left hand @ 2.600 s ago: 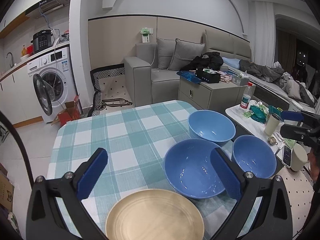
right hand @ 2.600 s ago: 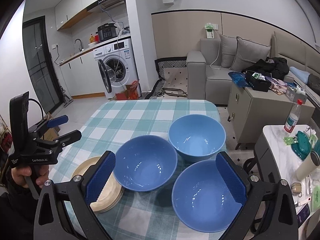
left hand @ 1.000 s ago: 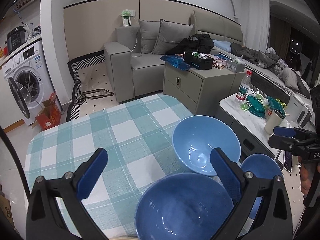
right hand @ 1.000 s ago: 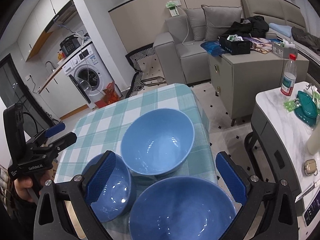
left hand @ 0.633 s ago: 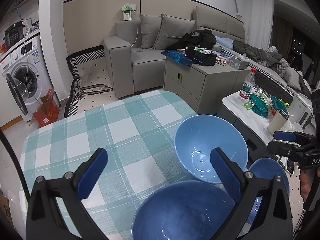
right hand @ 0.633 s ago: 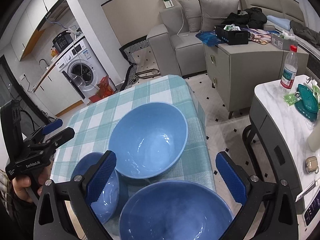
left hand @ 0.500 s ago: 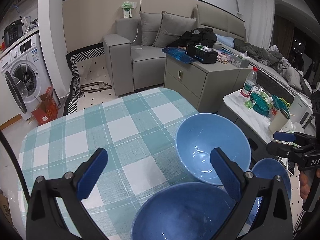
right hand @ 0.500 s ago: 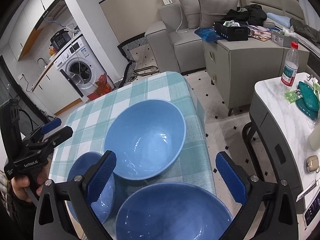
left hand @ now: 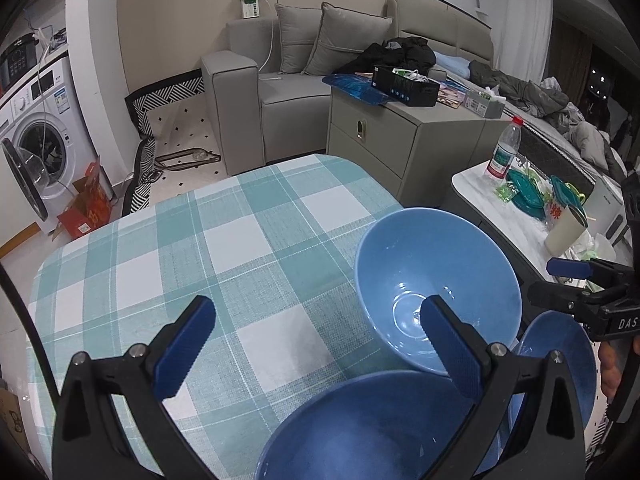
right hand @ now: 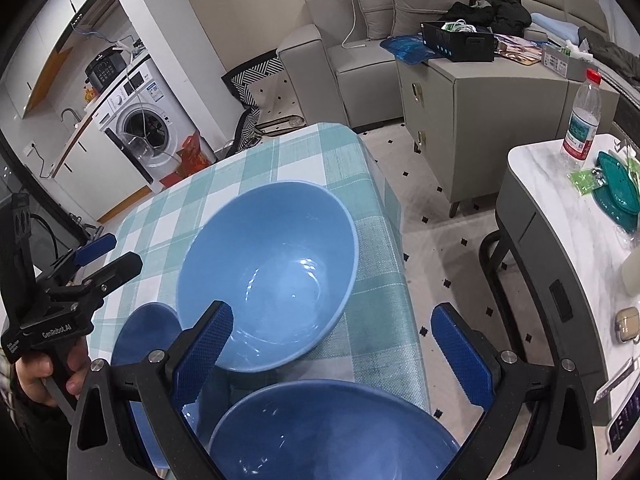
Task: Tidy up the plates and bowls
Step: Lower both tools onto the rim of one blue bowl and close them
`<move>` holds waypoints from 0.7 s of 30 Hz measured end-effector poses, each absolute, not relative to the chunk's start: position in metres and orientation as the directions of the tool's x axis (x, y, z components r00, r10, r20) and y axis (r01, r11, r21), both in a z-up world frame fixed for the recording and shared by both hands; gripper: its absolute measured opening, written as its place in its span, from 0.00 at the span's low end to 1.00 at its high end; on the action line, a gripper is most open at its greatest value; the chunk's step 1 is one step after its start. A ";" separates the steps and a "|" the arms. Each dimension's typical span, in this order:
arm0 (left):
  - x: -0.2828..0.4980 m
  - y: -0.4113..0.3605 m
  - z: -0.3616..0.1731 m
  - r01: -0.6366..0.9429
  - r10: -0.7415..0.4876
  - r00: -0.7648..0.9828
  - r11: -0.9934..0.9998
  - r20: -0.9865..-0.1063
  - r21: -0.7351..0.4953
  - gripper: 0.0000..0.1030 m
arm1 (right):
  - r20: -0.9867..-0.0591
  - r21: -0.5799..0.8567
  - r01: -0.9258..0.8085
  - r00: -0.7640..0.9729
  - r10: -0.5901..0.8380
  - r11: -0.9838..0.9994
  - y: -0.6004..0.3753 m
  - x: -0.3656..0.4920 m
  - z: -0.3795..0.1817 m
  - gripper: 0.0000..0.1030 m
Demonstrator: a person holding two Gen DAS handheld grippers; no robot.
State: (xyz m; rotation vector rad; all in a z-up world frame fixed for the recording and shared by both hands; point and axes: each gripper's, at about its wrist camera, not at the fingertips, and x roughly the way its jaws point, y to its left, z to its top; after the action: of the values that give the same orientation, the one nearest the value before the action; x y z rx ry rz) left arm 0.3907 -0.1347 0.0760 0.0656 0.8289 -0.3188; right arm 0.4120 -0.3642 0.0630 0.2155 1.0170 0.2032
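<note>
Setting: a desk (left hand: 248,240) under a teal-and-white checked cloth, in a living room with a grey sofa (left hand: 280,80) and a washing machine (right hand: 140,128) beyond.
Far bowl: a blue bowl (right hand: 268,272) sits tilted near the desk's right edge, its rim nearest the cameras lower than the far one; whether it leans on a neighbour cannot be told.
Near-right bowl: a second blue bowl (right hand: 332,436) lies just below the right hand-held gripper, at the desk's near right corner.
Near-left bowl: a third blue bowl (left hand: 360,428) lies beneath the left hand-held gripper, its rim close against the far bowl.
Left hand-held gripper: the left hand-held gripper (left hand: 316,348) hovers above the near-left bowl with blue pads spread wide, gripping nothing; a person's hand (right hand: 44,376) holds its handle.
Right hand-held gripper: the right hand-held gripper (right hand: 332,344) hangs over the near-right bowl, pads wide apart and empty, its left pad (right hand: 204,344) overlapping the far bowl's rim in view.
Side table: a water bottle (right hand: 582,120) and teal lids (right hand: 616,192) on a marble top.
</note>
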 end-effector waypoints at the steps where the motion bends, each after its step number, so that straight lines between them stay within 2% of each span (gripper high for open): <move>1: 0.391 -0.136 0.075 0.307 -0.253 0.629 0.950 -0.735 -0.064 1.00 | -0.819 0.271 -0.062 0.509 0.265 0.960 -0.366 0.413 0.062 0.99; 11: 0.396 -0.155 0.065 0.340 -0.255 0.601 0.939 -0.758 -0.047 1.00 | -0.841 0.271 -0.045 0.475 0.259 0.962 -0.372 0.420 0.047 0.98; 18: 0.401 -0.157 0.057 0.332 -0.242 0.586 0.942 -0.773 -0.043 0.98 | -0.846 0.278 -0.039 0.463 0.264 0.960 -0.377 0.424 0.038 0.94; 21: 0.403 -0.159 0.052 0.336 -0.241 0.574 0.941 -0.783 -0.043 0.98 | -0.849 0.285 -0.036 0.455 0.270 0.958 -0.378 0.426 0.033 0.89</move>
State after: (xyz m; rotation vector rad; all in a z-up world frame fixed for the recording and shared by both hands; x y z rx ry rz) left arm 0.4029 -0.1589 0.0515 0.1150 0.8987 -0.3392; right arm 0.4260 -0.3785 0.0334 0.2399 1.0848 0.1907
